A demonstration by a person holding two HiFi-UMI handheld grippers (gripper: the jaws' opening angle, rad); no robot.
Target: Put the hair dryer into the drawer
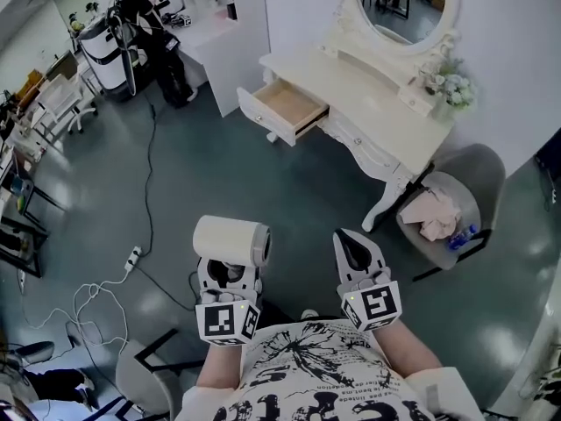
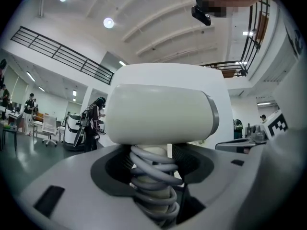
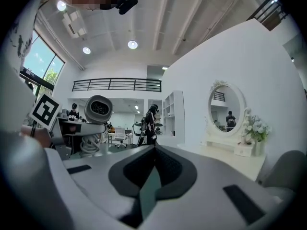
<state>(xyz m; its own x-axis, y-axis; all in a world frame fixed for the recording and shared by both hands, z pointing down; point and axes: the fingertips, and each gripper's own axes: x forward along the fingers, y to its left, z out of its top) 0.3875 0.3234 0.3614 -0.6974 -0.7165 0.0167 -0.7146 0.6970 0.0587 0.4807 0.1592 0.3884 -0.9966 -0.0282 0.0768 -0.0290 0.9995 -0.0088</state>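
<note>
My left gripper (image 1: 230,272) is shut on the hair dryer (image 1: 232,239), a cream-white one with its grey cord wound round the handle (image 2: 152,178). The jaws clamp that wrapped handle, and the barrel (image 2: 160,114) lies sideways above them. In the right gripper view the hair dryer (image 3: 98,110) shows at the left, barrel end towards the camera. My right gripper (image 1: 355,251) is shut with nothing in it, held level beside the left one. The drawer (image 1: 283,110) stands pulled open and bare inside, at the left end of the white dressing table (image 1: 368,95), well ahead of both grippers.
A grey chair (image 1: 451,209) with a cloth on its seat stands right of the dressing table. A round mirror (image 1: 408,5) and flowers (image 1: 447,84) top the table. A power strip and cable (image 1: 131,260) lie on the floor at the left. A person (image 1: 149,24) stands far back left.
</note>
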